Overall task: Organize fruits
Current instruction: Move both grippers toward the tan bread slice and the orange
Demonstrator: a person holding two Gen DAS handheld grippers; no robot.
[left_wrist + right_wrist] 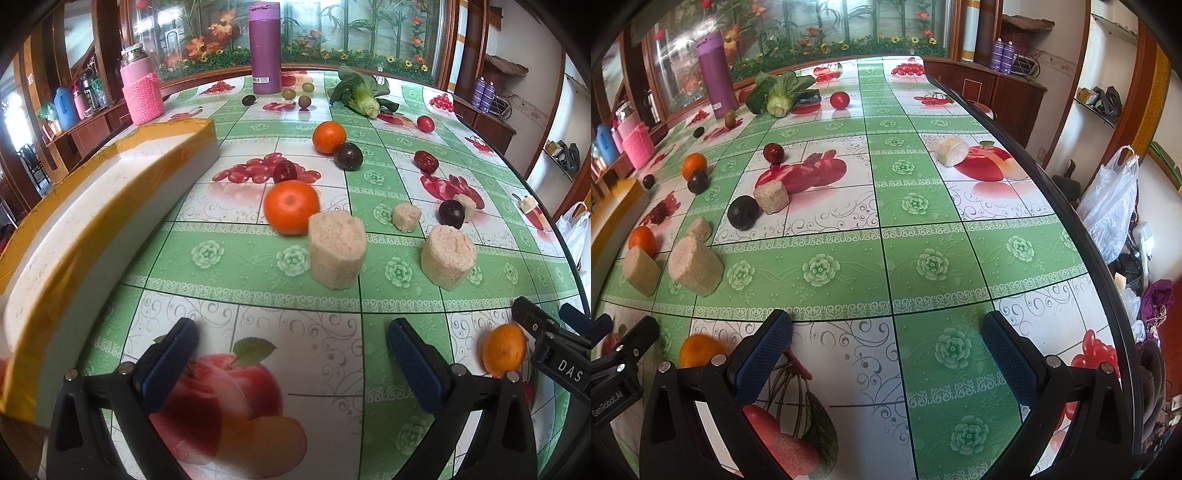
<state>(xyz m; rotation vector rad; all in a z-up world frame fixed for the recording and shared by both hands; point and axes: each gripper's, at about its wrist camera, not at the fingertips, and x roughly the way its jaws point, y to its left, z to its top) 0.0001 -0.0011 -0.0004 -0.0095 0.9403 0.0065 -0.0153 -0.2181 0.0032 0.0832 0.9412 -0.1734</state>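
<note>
Fruits scattered across tabletop [332, 332], none gathered into foam box [110, 206] at left. Nearest orange [504, 353] beside right hand-held gripper [886, 343]. Left hand-held gripper [291, 350] and right both spread wide, empty. Task barely begun.

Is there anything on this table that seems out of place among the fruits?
Yes. A leafy green vegetable lies on its side at the far end, near the purple bottle. Pale cut chunks, such as one beside an orange, stand scattered among the fruit; what they are is unclear.
</note>
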